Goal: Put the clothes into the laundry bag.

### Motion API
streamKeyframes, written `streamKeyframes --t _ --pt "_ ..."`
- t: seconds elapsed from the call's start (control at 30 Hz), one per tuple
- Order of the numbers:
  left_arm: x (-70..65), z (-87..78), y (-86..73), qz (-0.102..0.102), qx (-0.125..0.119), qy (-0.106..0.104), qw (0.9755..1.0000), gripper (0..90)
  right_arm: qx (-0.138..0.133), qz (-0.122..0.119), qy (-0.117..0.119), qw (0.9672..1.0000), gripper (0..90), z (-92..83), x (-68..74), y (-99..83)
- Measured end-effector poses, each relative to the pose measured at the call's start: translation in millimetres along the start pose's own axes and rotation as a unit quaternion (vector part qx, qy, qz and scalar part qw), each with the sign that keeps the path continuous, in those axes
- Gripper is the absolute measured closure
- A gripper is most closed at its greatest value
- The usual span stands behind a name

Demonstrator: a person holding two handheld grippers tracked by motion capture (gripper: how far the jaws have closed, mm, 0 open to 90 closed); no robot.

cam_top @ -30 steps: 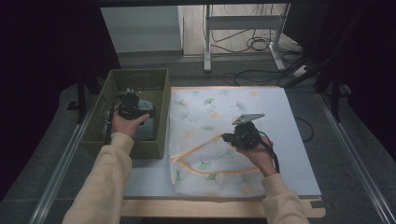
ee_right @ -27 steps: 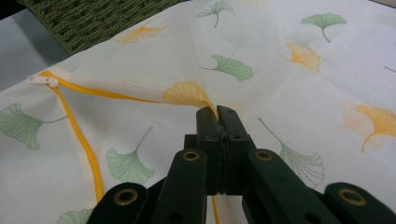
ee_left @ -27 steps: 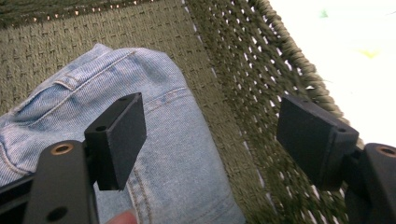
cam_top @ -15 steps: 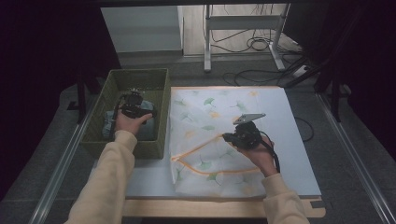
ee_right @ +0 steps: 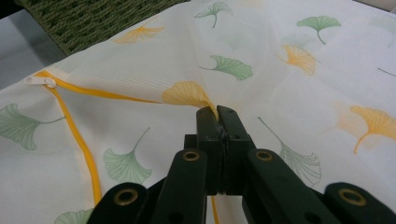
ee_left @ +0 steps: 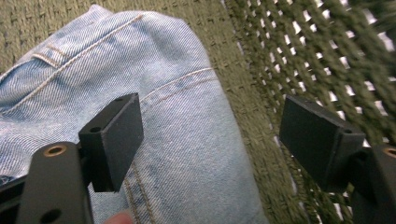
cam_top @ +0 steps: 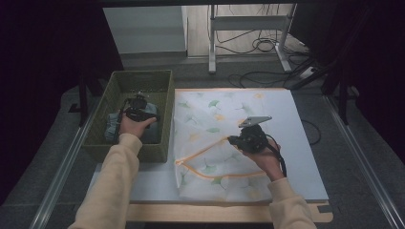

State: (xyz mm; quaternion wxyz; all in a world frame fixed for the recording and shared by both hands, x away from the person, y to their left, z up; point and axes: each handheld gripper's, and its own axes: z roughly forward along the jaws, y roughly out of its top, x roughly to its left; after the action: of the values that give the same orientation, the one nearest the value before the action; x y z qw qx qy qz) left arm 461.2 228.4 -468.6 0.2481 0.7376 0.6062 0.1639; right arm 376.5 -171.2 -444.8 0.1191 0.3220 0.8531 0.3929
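Dim room, grey floor (cam_top: 334,62), loose cables (cam_top: 262,45), metal stand (cam_top: 212,36).

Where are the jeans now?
In the high view the jeans lie inside the green basket, left of the leaf-print bag, under the left tool.

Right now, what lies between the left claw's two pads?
In the left gripper view, the left claw stands open over folded denim jeans in the green woven basket; the jeans' edge and bare basket weave lie between the pads, neither pressing.
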Motion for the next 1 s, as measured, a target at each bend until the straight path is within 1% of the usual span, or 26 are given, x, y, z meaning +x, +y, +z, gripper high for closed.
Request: streamKeyframes --t 0.03,0.07,0.13,0.17,0.33,0.5,0.6,0.63,0.67,0.73,0.77,0.8,0.9,0.93,0.97,1.0 --pt "1.1 1.9 0.4 -0.004 0.006 0.001 1.0 21.3 0.001 0.0 0.0 1.0 88.3 0.0 0.4 -0.1" --pt "1.1 1.9 0.4 -0.004 0.006 0.001 1.0 21.1 0.001 0.0 0.0 1.0 88.3 0.0 0.4 -0.1" --pt "3.0 4.1 0.3 -0.013 0.012 -0.002 0.9998 20.8 0.002 0.0 0.0 1.0 88.3 0.3 0.5 -0.3" --pt "4.3 4.8 0.3 -0.015 0.015 0.003 0.9998 20.7 0.002 -0.001 0.0 1.0 88.3 0.4 0.6 -0.4" --pt "5.3 6.3 0.5 -0.018 0.022 0.004 0.9996 20.0 0.003 0.0 0.0 1.0 88.3 0.6 0.8 -0.6" --pt "6.7 11.7 1.7 -0.023 0.039 -0.001 0.999 18.6 0.004 0.001 0.0 1.0 88.3 0.5 1.2 -0.6" --pt "7.3 12.8 2.8 -0.023 0.044 0.003 0.9988 17.5 0.004 0.001 0.0 1.0 88.3 0.6 1.1 -0.7" --pt "8.5 14.6 3.4 -0.027 0.047 0.002 0.9985 16.8 0.004 0.0 0.0 1.0 88.3 0.6 1.0 -0.7" --pt "8.5 14.6 3.4 -0.027 0.047 0.002 0.9985 16.2 0.004 0.0 0.0 1.0 88.3 0.6 1.0 -0.7" --pt "10.1 18.9 3.2 -0.033 0.062 -0.002 0.9975 14.8 0.005 0.0 -0.001 1.0 88.3 0.8 0.8 -0.8" --pt "11.0 22.7 3.2 -0.04 0.077 0.003 0.9963 11.6 0.005 0.001 -0.002 1.0 88.3 0.7 0.6 -0.9" --pt "11.0 22.7 3.2 -0.04 0.077 0.003 0.9963 11.1 0.005 0.001 -0.002 1.0 88.3 0.7 0.6 -0.9" --pt "10.3 26.6 4.5 -0.034 0.094 0.017 0.9949 10.3 0.006 0.003 -0.002 1.0 88.3 0.9 0.5 -1.2" --pt "10.3 26.6 4.5 -0.034 0.094 0.017 0.9949 9.8 0.006 0.003 -0.002 1.0 88.3 0.9 0.5 -1.2" --pt "8.9 29.9 5.3 -0.027 0.102 0.022 0.9942 8.6 0.007 0.002 -0.002 1.0 88.3 1.2 0.4 -1.5" --pt "8.3 31.1 5.3 -0.028 0.105 0.022 0.9938 7.9 0.007 0.002 -0.002 1.0 88.3 1.2 0.3 -1.5"
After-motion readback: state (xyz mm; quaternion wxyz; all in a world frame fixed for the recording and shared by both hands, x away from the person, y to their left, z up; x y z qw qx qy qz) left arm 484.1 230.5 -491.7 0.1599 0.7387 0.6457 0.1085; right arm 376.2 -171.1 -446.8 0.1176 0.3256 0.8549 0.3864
